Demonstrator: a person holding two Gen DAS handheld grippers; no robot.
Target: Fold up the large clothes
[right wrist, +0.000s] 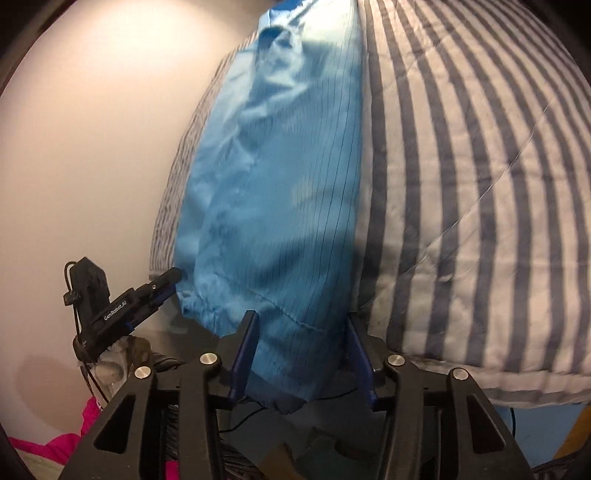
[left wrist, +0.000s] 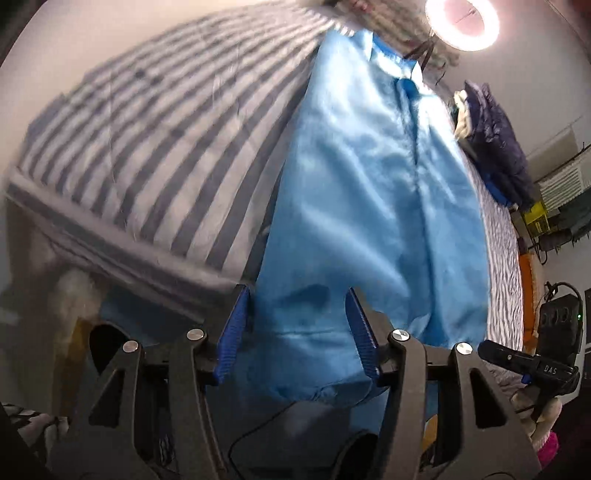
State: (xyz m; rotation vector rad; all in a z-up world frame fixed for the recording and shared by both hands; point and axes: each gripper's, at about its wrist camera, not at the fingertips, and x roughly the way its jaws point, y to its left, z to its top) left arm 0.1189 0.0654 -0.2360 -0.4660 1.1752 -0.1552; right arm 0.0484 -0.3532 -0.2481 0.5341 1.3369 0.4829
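A light blue shirt point(left wrist: 369, 192) lies lengthwise on a striped bedspread point(left wrist: 147, 140), collar at the far end. My left gripper point(left wrist: 299, 295) hovers over the near hem with its jaws apart; the hem passes between the blue pads point(left wrist: 236, 325), which do not pinch it. In the right wrist view the same shirt point(right wrist: 280, 192) shows thin dark pinstripes. My right gripper point(right wrist: 301, 317) stands open over the hem's other corner, cloth loose between its fingers. Each view catches the other gripper: the right gripper point(left wrist: 528, 363) low at the right, the left gripper point(right wrist: 147, 291) at the shirt's left corner.
A ring light point(left wrist: 461, 22) glows beyond the collar. Dark blue and pale clothes point(left wrist: 491, 140) are piled at the bed's right side. A plain wall point(right wrist: 92, 147) runs along the bed. Pink fabric point(right wrist: 88, 421) lies below the bed edge, and cables hang under the grippers.
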